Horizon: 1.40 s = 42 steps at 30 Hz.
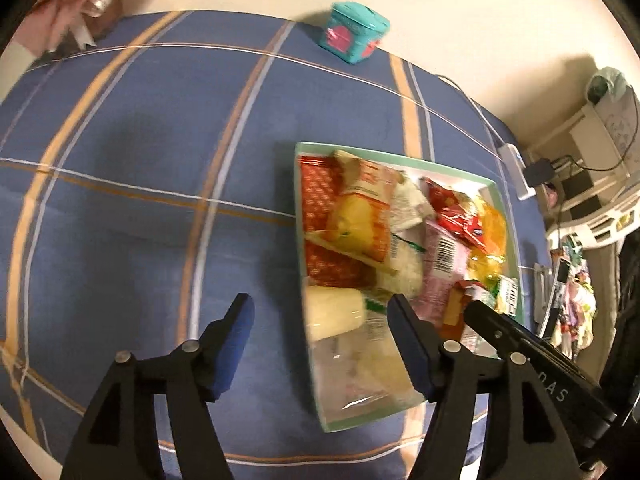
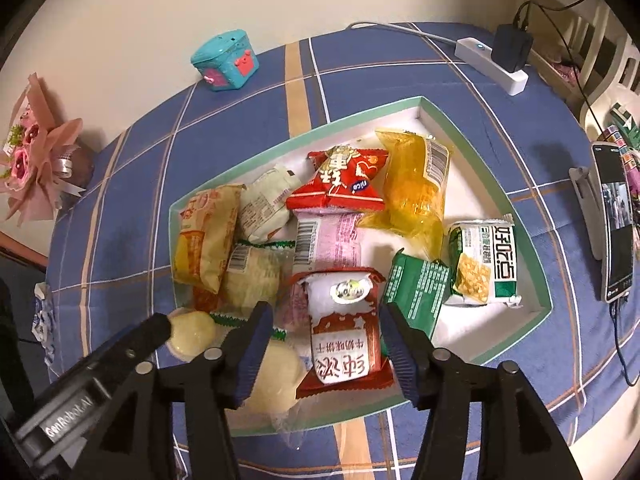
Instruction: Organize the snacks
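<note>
A shallow box with a green rim [image 2: 532, 240] sits on the blue plaid tablecloth and holds several snack packets. It also shows in the left wrist view [image 1: 396, 157]. My right gripper [image 2: 326, 344] is open, its jaws on either side of a red and white cookie packet [image 2: 344, 332] at the box's near edge, not closed on it. Behind it lie a pink packet [image 2: 328, 240], a red packet [image 2: 340, 180], a yellow packet [image 2: 416, 188] and green packets [image 2: 480, 264]. My left gripper [image 1: 320, 340] is open and empty, over the box's left edge, above a pale bun packet [image 1: 332, 312].
A teal toy box [image 2: 224, 60] stands at the table's far edge by the wall. A pink flower bouquet [image 2: 36, 156] is at the left. A white power strip with a black adapter [image 2: 496, 60] and a phone on a stand [image 2: 612, 220] are at the right.
</note>
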### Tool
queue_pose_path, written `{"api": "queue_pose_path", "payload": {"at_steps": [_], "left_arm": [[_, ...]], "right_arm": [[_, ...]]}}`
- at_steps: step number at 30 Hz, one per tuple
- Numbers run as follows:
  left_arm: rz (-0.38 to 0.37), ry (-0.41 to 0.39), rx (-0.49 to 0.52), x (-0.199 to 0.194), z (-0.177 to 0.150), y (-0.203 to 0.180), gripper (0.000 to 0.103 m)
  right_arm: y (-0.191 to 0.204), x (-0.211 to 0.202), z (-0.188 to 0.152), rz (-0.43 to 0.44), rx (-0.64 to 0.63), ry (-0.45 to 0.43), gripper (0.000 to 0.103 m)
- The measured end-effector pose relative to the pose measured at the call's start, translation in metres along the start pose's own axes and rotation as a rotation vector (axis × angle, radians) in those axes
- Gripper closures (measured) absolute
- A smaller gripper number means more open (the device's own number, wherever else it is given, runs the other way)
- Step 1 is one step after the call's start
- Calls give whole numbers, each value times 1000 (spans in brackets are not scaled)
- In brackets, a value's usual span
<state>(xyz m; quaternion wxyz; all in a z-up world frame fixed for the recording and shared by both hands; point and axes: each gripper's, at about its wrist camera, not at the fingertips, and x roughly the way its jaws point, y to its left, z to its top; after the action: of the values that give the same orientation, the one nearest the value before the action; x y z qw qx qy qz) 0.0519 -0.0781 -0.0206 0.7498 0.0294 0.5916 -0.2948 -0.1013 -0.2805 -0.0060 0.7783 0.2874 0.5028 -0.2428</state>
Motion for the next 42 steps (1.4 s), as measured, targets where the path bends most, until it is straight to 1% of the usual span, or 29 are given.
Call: {"api": "queue_pose_path", "payload": {"at_steps": [1, 2, 3, 4, 7, 9, 10, 14, 16, 17, 19, 22, 27, 31, 34, 36, 42], "left_arm": [[12, -3, -4, -2, -1, 3, 31], [34, -9, -7, -3, -2, 7, 28], [69, -17, -6, -6, -4, 10, 22], [92, -24, -2, -6, -5, 11, 19], [164, -45, 15, -11, -10, 18, 18], [207, -59, 27, -15, -14, 24, 11], [221, -65, 30, -16, -16, 25, 9], [274, -97, 55, -25, -23, 30, 7], [290, -109, 70, -29, -28, 31, 3], [296, -113, 76, -31, -31, 31, 2], [302, -118, 82, -32, -35, 32, 1], [314, -118, 87, -36, -40, 33, 1], [334, -112, 104, -38, -48, 33, 0], [315, -110, 103, -42, -57, 33, 1], [324, -123, 107, -47, -60, 31, 1], [338, -135, 104, -51, -62, 30, 1], [334, -139, 74, -57, -65, 35, 1]], "right_arm": [[1, 0, -2, -1, -3, 2, 42], [2, 0, -3, -3, -6, 3, 42], [4, 1, -6, -5, -10, 3, 39], [5, 1, -8, -9, -15, 3, 33], [13, 2, -15, -23, -38, 2, 24], [18, 3, -20, -30, -57, 1, 20], [21, 3, -23, -32, -68, 3, 19], [30, 0, -35, -37, -102, -2, 16], [34, -3, -41, -46, -120, -13, 11], [35, -5, -44, -49, -127, -18, 10], [37, -8, -49, -51, -135, -28, 3], [37, -11, -57, -51, -140, -42, 0], [32, -17, -66, -61, -139, -58, 0], [28, -23, -73, -63, -138, -74, 0], [27, -28, -76, -64, -137, -88, 0], [26, -31, -79, -63, -137, -98, 0], [26, -36, -80, -65, -140, -115, 0]]}}
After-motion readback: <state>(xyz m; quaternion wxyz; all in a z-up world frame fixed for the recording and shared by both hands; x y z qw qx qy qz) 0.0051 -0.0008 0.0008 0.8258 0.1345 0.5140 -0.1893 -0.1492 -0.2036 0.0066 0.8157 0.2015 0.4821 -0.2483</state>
